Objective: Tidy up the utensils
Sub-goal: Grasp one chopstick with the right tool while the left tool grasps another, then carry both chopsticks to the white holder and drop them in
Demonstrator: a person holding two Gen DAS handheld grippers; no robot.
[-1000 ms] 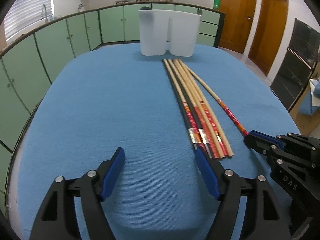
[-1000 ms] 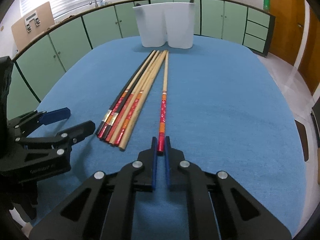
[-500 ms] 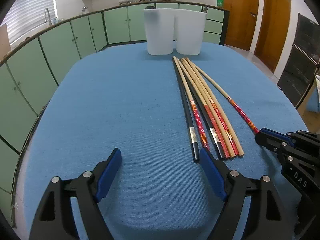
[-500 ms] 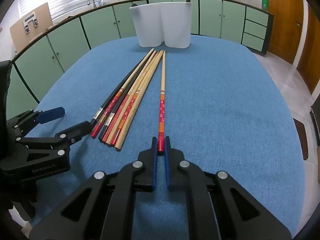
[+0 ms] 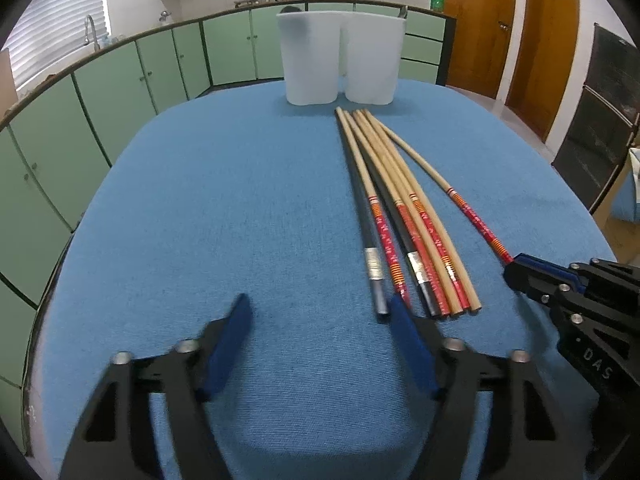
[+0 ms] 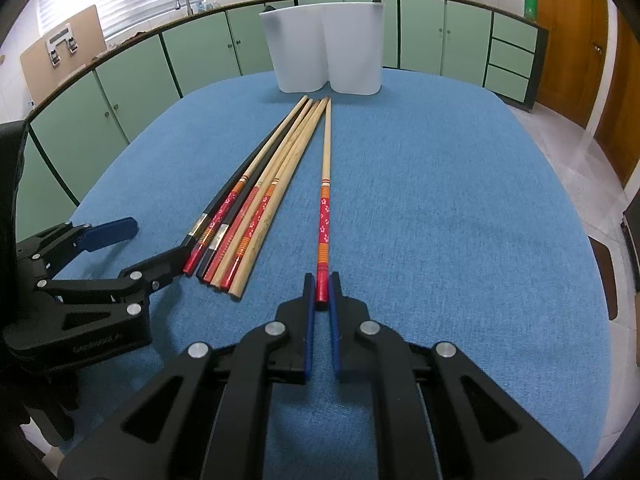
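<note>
Several chopsticks (image 5: 404,216) lie in a bundle on the blue tablecloth, tips toward a white two-compartment holder (image 5: 340,62) at the far edge. My right gripper (image 6: 322,292) is shut on the red end of a single chopstick (image 6: 325,200) lying apart to the right of the bundle (image 6: 256,200). The same chopstick (image 5: 460,200) and right gripper (image 5: 516,266) show in the left wrist view. My left gripper (image 5: 320,312) is open and empty, its right finger at the bundle's near ends; it also shows in the right wrist view (image 6: 152,248).
The white holder (image 6: 326,48) stands at the table's far edge with dark utensil tips showing above its rim. Green cabinets run behind the table. Wooden doors (image 5: 480,24) stand at the right.
My left gripper has drawn back and risen, so the bundle's near ends now lie just ahead of its right finger. The right gripper stays shut on the single chopstick.
</note>
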